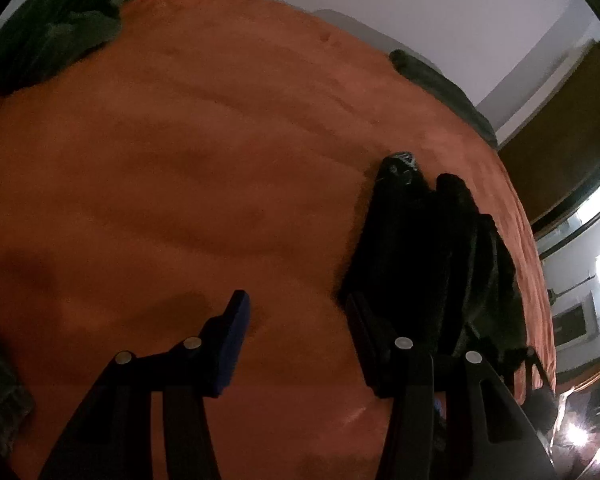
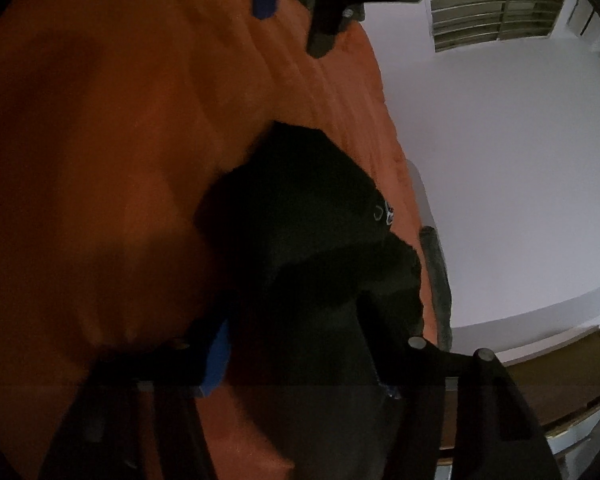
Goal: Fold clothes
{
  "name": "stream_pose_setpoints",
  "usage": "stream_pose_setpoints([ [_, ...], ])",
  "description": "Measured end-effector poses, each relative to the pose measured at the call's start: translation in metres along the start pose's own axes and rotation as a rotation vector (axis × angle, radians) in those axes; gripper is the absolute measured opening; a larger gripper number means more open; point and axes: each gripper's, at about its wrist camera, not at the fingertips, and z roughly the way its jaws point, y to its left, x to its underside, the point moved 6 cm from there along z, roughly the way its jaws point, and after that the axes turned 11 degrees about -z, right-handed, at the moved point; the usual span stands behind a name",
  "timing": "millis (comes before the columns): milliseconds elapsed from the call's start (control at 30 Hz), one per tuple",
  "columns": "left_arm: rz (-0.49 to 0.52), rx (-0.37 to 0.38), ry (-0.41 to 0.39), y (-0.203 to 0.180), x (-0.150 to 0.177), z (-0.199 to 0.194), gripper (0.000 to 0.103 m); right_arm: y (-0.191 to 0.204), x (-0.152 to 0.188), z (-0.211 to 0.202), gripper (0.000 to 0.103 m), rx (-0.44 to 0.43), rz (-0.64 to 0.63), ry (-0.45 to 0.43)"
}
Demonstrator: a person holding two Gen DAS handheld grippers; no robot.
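Currently I see both grippers, left point(image 1: 296, 344) and right point(image 2: 300, 356), fingers parted, empty; black garment point(image 2: 300, 208) on bed point(image 1: 160, 160) still bunched, unfolded.

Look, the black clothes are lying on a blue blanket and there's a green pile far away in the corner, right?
Not quite. The blanket is orange, not blue, as the left wrist view shows. The black clothes do lie on it, and the green pile sits at the far corner.

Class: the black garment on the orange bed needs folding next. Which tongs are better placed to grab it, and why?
Right. The right tongs stand open with the black garment between them; the left tongs open mostly over bare bed.
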Motion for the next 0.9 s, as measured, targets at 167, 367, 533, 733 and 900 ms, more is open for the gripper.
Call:
stream_pose_setpoints([
  [167, -0.032, 0.002, -0.003, 0.009, -0.005, 0.005, 0.052, -0.022, -0.025, 0.034, 0.045, -0.017, 0.050, 0.054],
  [367, -0.063, 0.019, -0.014, 0.017, -0.012, 0.013, 0.051, -0.072, -0.030, 0.040, 0.005, -0.064, 0.145, 0.030],
  [533, -0.091, 0.021, -0.021, 0.014, -0.012, 0.019, 0.051, -0.169, -0.008, 0.020, 0.005, -0.210, 0.382, -0.013],
  [733, -0.125, 0.014, -0.159, -0.007, -0.027, -0.011, 0.052, -0.308, -0.001, 0.003, 0.005, -0.595, 0.846, -0.132],
  [900, -0.089, 0.021, -0.250, -0.027, -0.044, -0.037, 0.052, -0.368, 0.031, -0.004, 0.004, -0.908, 1.224, -0.259],
])
